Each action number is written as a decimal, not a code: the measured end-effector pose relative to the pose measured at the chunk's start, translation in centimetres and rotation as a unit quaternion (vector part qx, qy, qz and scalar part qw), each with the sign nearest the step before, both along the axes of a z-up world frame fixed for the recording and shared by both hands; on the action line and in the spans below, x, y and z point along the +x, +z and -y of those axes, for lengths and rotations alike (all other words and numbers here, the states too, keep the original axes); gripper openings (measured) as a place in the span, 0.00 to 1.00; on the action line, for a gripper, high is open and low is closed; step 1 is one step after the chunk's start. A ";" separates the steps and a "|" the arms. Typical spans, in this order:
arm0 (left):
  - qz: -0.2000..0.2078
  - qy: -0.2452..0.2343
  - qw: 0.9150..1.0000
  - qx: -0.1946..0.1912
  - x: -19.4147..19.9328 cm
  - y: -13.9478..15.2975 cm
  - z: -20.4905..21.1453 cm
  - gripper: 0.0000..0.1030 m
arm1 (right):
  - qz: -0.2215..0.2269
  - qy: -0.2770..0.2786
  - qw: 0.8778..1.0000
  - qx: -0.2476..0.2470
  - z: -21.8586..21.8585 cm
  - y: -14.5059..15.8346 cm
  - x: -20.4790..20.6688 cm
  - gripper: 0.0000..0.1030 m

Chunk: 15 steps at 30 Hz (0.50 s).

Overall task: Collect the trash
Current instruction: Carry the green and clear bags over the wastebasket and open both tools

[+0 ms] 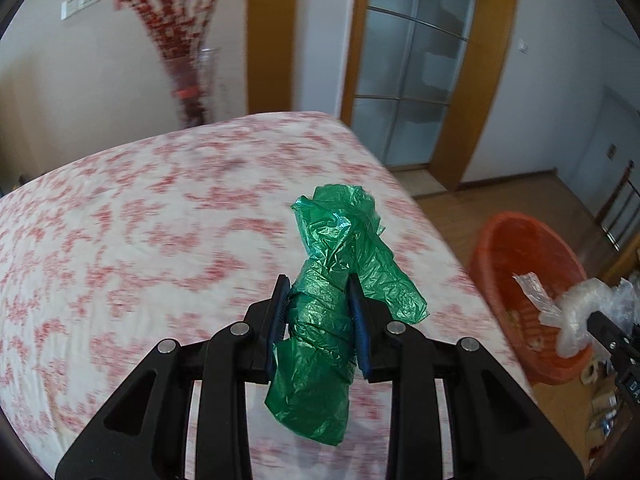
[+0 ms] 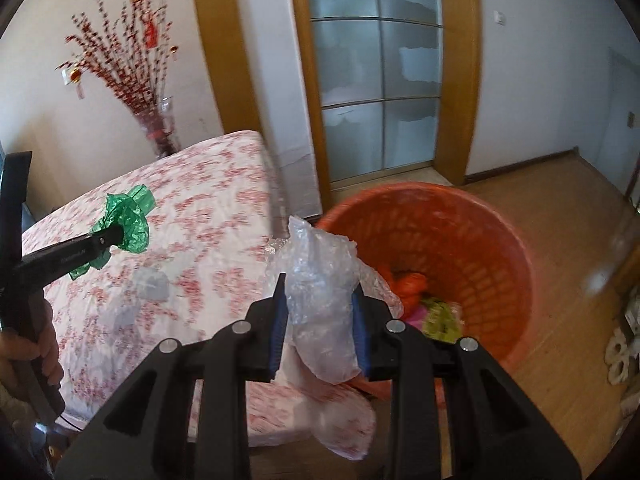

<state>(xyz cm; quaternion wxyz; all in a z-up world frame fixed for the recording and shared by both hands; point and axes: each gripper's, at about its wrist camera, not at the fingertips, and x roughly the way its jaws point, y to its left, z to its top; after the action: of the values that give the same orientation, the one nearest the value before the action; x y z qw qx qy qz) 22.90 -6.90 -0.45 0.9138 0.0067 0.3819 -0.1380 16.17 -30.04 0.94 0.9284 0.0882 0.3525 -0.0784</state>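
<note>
Looking from the left wrist, the left gripper has its jaws squeezed in on a green plastic bag, which is scrunched up and held around its middle, up above the flowery tablecloth. It looks very light, soft and crinkly, so a pinch on the thick bunched part seems best; a loose flap could slip out. The orange basket sits off to the right on the floor. Looking from the right wrist, the right gripper has its jaws closed on a wad of clear bubble wrap, held near the basket's rim. It looks puffy, squashy and a bit slippery. Some trash already lies inside the basket.
</note>
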 end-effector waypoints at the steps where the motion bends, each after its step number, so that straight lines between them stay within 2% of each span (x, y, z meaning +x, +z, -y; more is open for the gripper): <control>1: 0.000 -0.007 1.000 -0.001 -0.2 0.1 0.7 0.28 | 0.000 -0.004 1.000 0.000 0.3 0.0 -0.2 0.28; 15: -0.019 -0.100 0.995 -0.020 -2.4 -0.5 9.6 0.28 | 0.012 -0.066 0.998 0.014 6.0 -0.3 -2.2 0.28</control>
<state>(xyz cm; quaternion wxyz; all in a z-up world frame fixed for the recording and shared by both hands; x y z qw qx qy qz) 20.50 -16.54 -0.92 0.8880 0.0235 0.3938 -0.2364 13.95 -36.05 0.69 0.9238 0.1253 0.3362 -0.1333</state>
